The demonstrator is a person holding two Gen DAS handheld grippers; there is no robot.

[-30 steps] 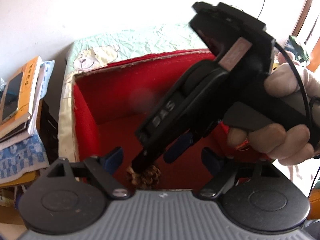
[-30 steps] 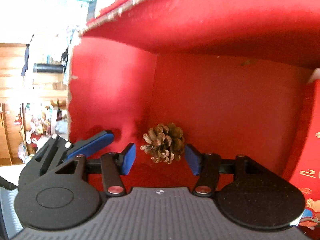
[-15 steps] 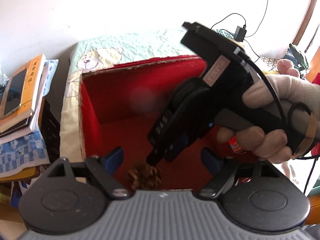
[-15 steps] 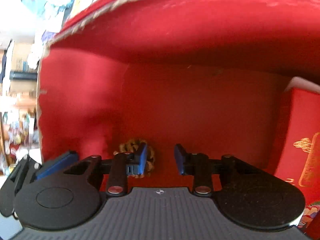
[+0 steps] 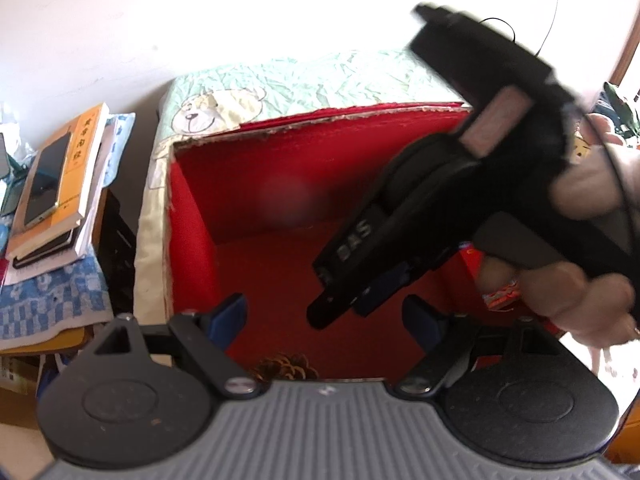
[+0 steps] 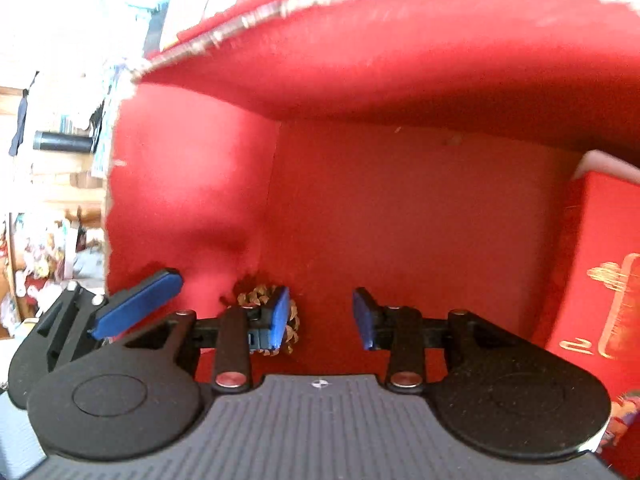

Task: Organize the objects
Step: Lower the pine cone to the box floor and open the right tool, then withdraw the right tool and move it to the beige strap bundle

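Observation:
A brown pine cone lies on the floor of a red box, near its left wall. My right gripper hangs inside the box, its jaws opening and nothing between them; the cone sits behind and left of its left pad. In the left wrist view the pine cone peeks out at the bottom of the red box. My left gripper stands open above the box, holding nothing. The right gripper, held by a hand, points down into the box.
A red packet with gold print leans against the box's right side. Left of the box, a phone lies on a stack of books over a blue checked cloth. A bear-print sheet lies behind the box.
The pine cone, first between the right gripper's open jaws, now lies left of them. The jaws narrowed, then widened a little. The right gripper lifted and shifted right.

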